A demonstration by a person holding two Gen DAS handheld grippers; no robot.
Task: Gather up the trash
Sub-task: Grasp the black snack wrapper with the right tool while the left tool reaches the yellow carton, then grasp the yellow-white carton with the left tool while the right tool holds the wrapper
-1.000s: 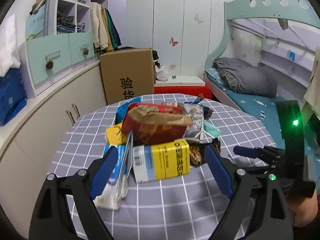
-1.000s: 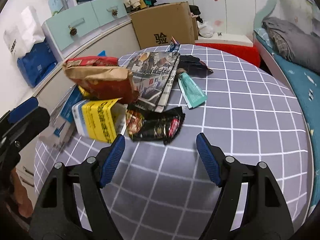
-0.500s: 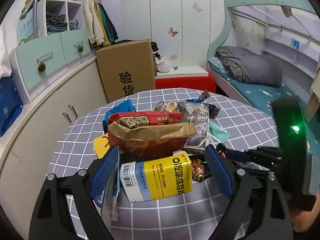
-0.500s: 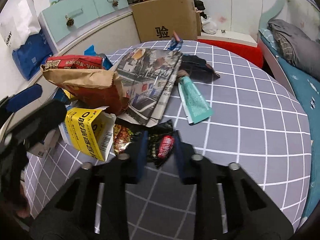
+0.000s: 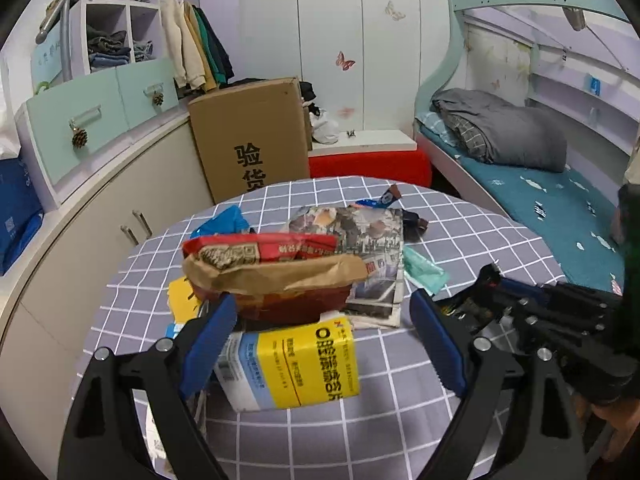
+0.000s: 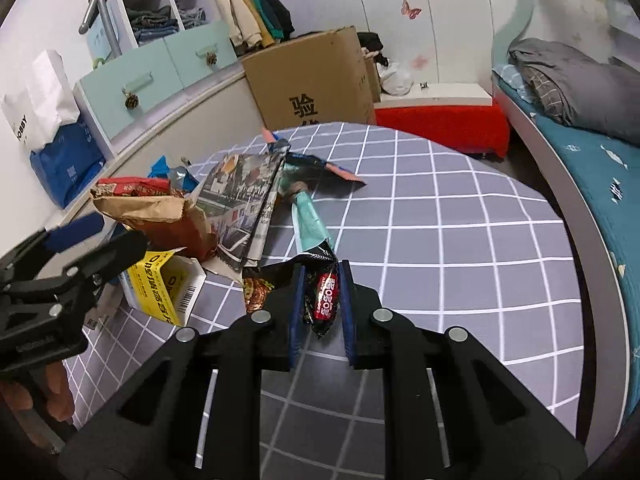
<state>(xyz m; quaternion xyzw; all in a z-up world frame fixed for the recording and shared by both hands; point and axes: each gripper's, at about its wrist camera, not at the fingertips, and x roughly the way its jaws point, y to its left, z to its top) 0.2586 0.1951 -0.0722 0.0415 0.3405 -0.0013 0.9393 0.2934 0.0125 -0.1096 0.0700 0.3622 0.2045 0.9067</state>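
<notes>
A heap of trash lies on a round table with a grey checked cloth (image 6: 440, 216). My right gripper (image 6: 322, 280) is shut on a black snack wrapper (image 6: 326, 300) with a red label. My left gripper (image 5: 320, 312) is open, its blue pads on either side of a yellow and white carton (image 5: 296, 364) and just below a torn brown and red paper bag (image 5: 276, 280). A folded newspaper (image 6: 244, 200) and a teal tube (image 6: 310, 220) lie beside the bag. The right gripper also shows at the right of the left wrist view (image 5: 492, 280).
A cardboard box (image 5: 252, 136) stands behind the table. A curved white cabinet (image 5: 80, 216) with teal drawers runs along the left. A bed (image 5: 540, 192) with a grey blanket is at the right. A red step (image 6: 440, 124) sits beyond the table.
My right gripper moved forward onto the black wrapper and shut on it. My left gripper rose and closed in on the carton, still open.
</notes>
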